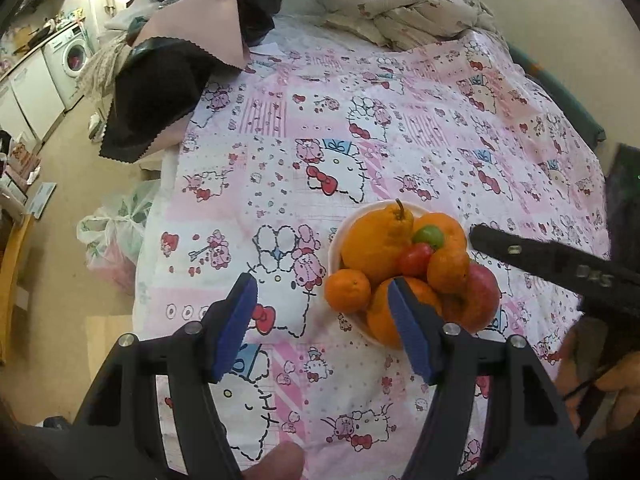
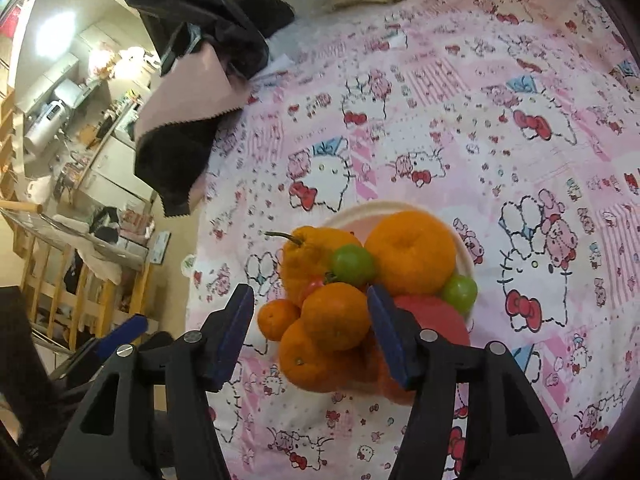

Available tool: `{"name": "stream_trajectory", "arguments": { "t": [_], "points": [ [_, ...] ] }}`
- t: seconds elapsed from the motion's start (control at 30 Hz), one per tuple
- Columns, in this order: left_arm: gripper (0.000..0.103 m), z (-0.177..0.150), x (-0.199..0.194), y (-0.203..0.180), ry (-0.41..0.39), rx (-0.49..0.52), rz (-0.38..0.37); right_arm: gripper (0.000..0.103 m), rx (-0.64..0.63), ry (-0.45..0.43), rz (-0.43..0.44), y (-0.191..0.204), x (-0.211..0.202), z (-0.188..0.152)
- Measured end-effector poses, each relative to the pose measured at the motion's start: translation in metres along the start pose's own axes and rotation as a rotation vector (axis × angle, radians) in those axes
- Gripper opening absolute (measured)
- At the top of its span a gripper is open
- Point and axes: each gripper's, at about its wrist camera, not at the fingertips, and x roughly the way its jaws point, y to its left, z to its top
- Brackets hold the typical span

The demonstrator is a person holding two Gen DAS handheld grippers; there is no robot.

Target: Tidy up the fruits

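A white bowl (image 1: pixel 347 220) heaped with fruit sits on a pink cartoon-print bedsheet (image 1: pixel 280 140). It holds a knobby orange with a stem (image 1: pixel 376 240), several mandarins (image 1: pixel 347 290), a red apple (image 1: pixel 480 296), a small tomato (image 1: pixel 414 260) and a green fruit (image 1: pixel 430 237). My left gripper (image 1: pixel 322 320) is open and empty, just left of and before the bowl. My right gripper (image 2: pixel 310 328) is open, hovering above the bowl (image 2: pixel 466 264), its jaws either side of a mandarin (image 2: pixel 336 316) without touching it. Two green fruits (image 2: pixel 352 265) show there.
Dark clothing and a pink cloth (image 1: pixel 180 80) lie at the bed's far left corner. A crumpled blanket (image 1: pixel 400 12) lies at the far end. Plastic bags (image 1: pixel 116 232) sit on the floor left of the bed. A washing machine (image 1: pixel 72 54) stands beyond.
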Motion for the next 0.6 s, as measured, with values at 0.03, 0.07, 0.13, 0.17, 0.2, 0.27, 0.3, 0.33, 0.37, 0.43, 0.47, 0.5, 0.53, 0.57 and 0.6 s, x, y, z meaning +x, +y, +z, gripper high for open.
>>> {"name": "stream_trajectory", "arguments": {
  "t": [0.03, 0.07, 0.13, 0.17, 0.2, 0.27, 0.3, 0.33, 0.37, 0.43, 0.47, 0.5, 0.53, 0.57, 0.6],
  "points": [
    [0.064, -0.001, -0.002, 0.001, -0.005, -0.004, -0.003, 0.070, 0.002, -0.018, 0.003, 0.000, -0.009, -0.001],
    [0.065, -0.001, -0.005, 0.003, -0.004, -0.012, -0.005, 0.076, 0.003, -0.032, 0.005, 0.001, -0.016, -0.002],
    [0.077, -0.002, -0.010, 0.005, 0.000, -0.020, -0.005, 0.084, 0.004, -0.065, -0.001, 0.004, -0.034, -0.003],
    [0.084, -0.003, -0.014, 0.006, -0.006, -0.019, -0.009, 0.088, -0.002, -0.080, -0.011, 0.007, -0.041, -0.004],
    [0.088, -0.004, -0.020, 0.008, -0.019, -0.018, -0.005, 0.089, -0.019, -0.107, -0.037, 0.012, -0.052, -0.008],
    [0.094, -0.007, -0.029, 0.011, -0.044, -0.020, 0.001, 0.095, -0.059, -0.137, -0.074, 0.020, -0.066, -0.016],
    [0.096, -0.009, -0.033, 0.013, -0.054, -0.024, 0.002, 0.098, -0.079, -0.155, -0.096, 0.024, -0.074, -0.022],
    [0.096, -0.013, -0.037, 0.016, -0.065, -0.029, 0.001, 0.101, -0.086, -0.170, -0.107, 0.026, -0.079, -0.027],
    [0.096, -0.017, -0.042, 0.019, -0.083, -0.037, 0.004, 0.102, -0.084, -0.191, -0.124, 0.028, -0.086, -0.033],
    [0.102, -0.025, -0.051, 0.023, -0.126, -0.046, 0.017, 0.102, -0.078, -0.212, -0.153, 0.031, -0.096, -0.044],
    [0.103, -0.028, -0.056, 0.024, -0.147, -0.047, 0.027, 0.103, -0.079, -0.219, -0.172, 0.032, -0.100, -0.050],
    [0.103, -0.033, -0.060, 0.024, -0.168, -0.045, 0.030, 0.103, -0.086, -0.226, -0.196, 0.035, -0.103, -0.057],
    [0.103, -0.035, -0.062, 0.024, -0.178, -0.041, 0.029, 0.103, -0.100, -0.235, -0.215, 0.037, -0.105, -0.064],
    [0.103, -0.039, -0.064, 0.023, -0.186, -0.032, 0.028, 0.103, -0.111, -0.240, -0.227, 0.038, -0.106, -0.069],
    [0.103, -0.044, -0.066, 0.021, -0.195, -0.024, 0.035, 0.103, -0.128, -0.243, -0.243, 0.040, -0.106, -0.074]
  ]
}}
